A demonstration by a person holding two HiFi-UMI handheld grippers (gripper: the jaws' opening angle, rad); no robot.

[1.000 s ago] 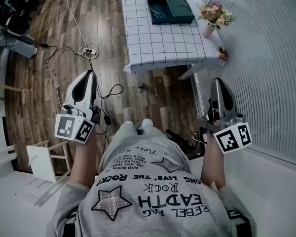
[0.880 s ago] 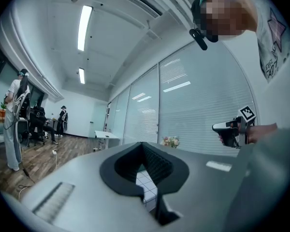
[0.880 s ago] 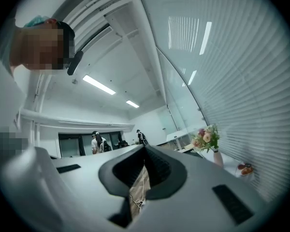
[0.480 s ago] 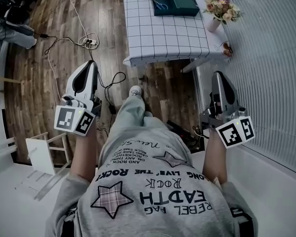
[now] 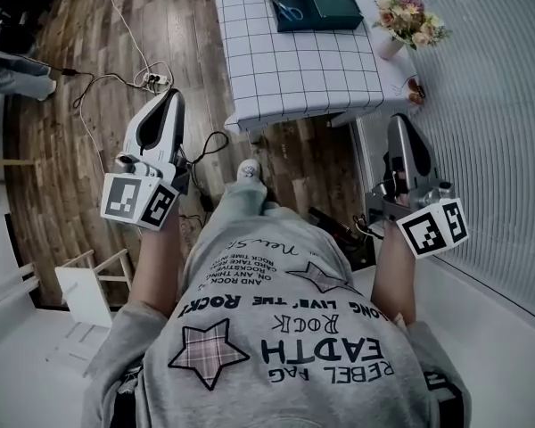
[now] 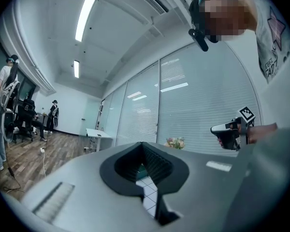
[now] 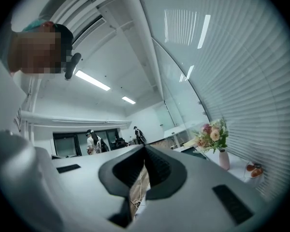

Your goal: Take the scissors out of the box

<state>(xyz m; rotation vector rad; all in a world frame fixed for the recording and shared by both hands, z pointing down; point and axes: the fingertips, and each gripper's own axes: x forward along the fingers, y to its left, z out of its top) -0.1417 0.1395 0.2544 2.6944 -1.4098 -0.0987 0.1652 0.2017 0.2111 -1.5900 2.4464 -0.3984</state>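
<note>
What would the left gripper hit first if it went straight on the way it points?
Probably the checked table: its cloth shows straight ahead of the left gripper, though height is unclear.

Room around us
We see a wood floor (image 5: 62, 194), a checked-cloth table (image 5: 294, 69), slatted blinds (image 5: 490, 105) beside it.

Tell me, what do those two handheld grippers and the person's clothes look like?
The left gripper and right gripper are tapered shells, white and grey with black inlays. Each carries a white cube with black square markers. The sweatshirt is grey, printed with stars and lettering.
</note>
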